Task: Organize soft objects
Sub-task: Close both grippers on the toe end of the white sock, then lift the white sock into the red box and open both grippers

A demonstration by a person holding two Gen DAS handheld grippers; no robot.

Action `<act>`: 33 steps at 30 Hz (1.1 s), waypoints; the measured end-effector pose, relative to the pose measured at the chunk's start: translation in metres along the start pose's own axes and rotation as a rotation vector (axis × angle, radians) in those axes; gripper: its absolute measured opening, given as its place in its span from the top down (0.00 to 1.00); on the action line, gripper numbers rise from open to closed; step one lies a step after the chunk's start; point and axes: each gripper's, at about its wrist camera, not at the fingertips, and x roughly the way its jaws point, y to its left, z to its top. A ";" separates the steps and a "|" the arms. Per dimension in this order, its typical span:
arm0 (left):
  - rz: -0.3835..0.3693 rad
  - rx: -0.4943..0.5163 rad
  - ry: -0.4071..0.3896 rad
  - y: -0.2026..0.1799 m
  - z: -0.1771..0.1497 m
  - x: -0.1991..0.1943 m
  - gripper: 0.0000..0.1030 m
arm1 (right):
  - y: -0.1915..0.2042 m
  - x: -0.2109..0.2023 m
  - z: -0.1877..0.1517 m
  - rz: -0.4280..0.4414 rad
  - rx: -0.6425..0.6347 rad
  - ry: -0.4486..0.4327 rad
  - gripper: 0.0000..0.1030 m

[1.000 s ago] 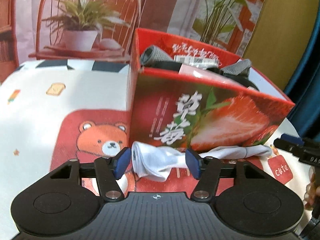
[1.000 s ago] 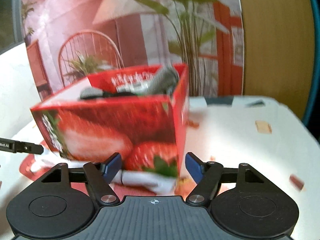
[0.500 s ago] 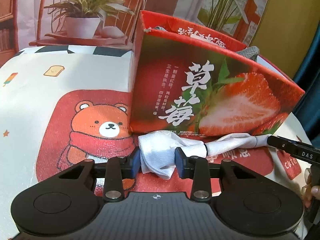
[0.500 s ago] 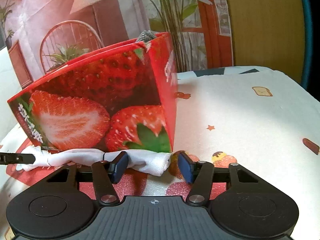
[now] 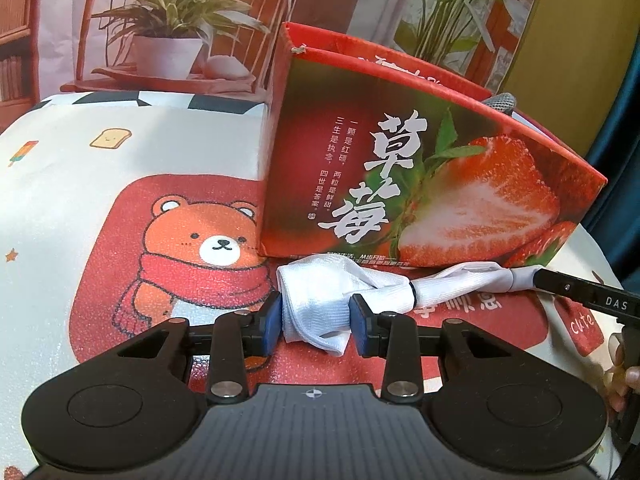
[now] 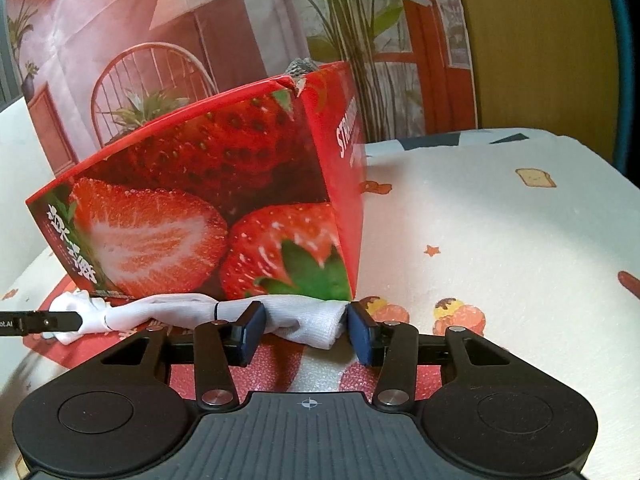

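White sock (image 5: 320, 300), twisted into a long strand, lies on the tablecloth (image 5: 80, 200) along the foot of the strawberry carton (image 5: 420, 168), low centre of both views. Left gripper (image 5: 316, 322): blue pads pressed on the bunched left end of the sock, jaws narrow, having just been closing onto it. Right gripper (image 6: 306, 330): jaws narrowing and just been closing, the sock's other end (image 6: 312, 320) between them; the right pad meets the cloth, the left pad's contact cannot be told. Carton: red, strawberry print, upright, a grey knitted item (image 6: 302, 66) showing above its rim. Tablecloth: cream, with a bear print (image 5: 208, 248) at centre left of the left view. Backdrop (image 6: 200, 20): printed room scene.
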 end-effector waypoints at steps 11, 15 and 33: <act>-0.001 0.004 0.031 -0.008 0.005 -0.003 0.79 | -0.002 -0.005 -0.001 0.015 0.007 -0.018 0.70; -0.004 0.033 0.015 -0.014 0.002 -0.015 0.82 | -0.002 -0.012 -0.002 0.021 0.009 -0.040 0.80; -0.029 0.115 -0.265 -0.034 0.045 -0.105 0.83 | 0.021 -0.085 0.047 0.127 -0.051 -0.233 0.91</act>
